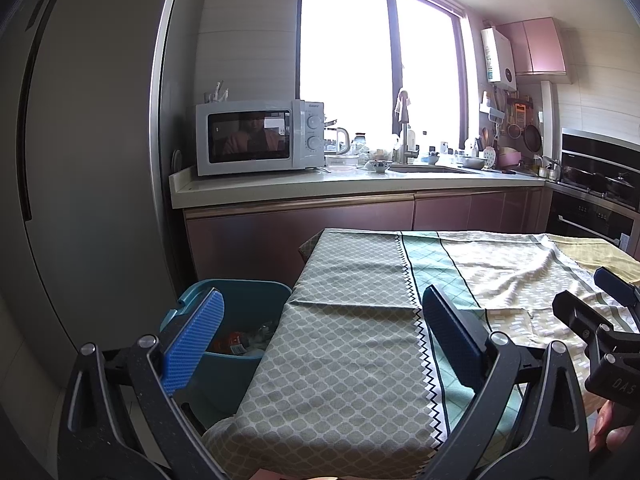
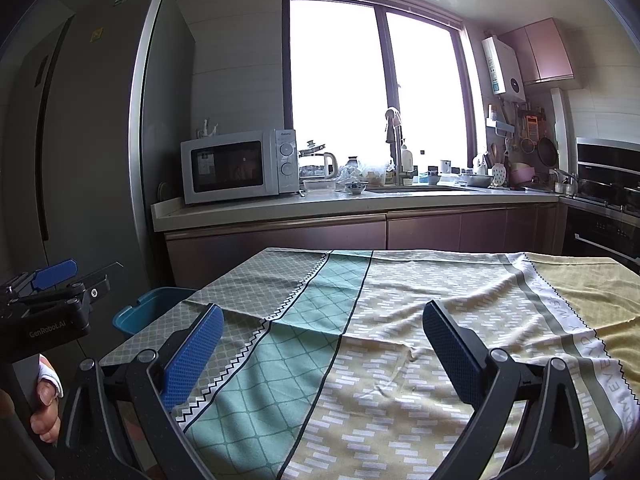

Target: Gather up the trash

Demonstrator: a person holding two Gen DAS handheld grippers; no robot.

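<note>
A patterned tablecloth (image 2: 360,360) is covering the table, filling the view from 4 to 8 o'clock. A white microwave (image 2: 240,166) is sitting on the counter (image 2: 280,208) at about 11 o'clock, a tall refrigerator (image 2: 100,140) is standing at 9, and a bright window (image 2: 376,80) is glowing at 12.

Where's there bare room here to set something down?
The tablecloth is bare from the blue bin side across to its yellow edge. The counter is free only before the microwave; around the sink it's crowded.
</note>
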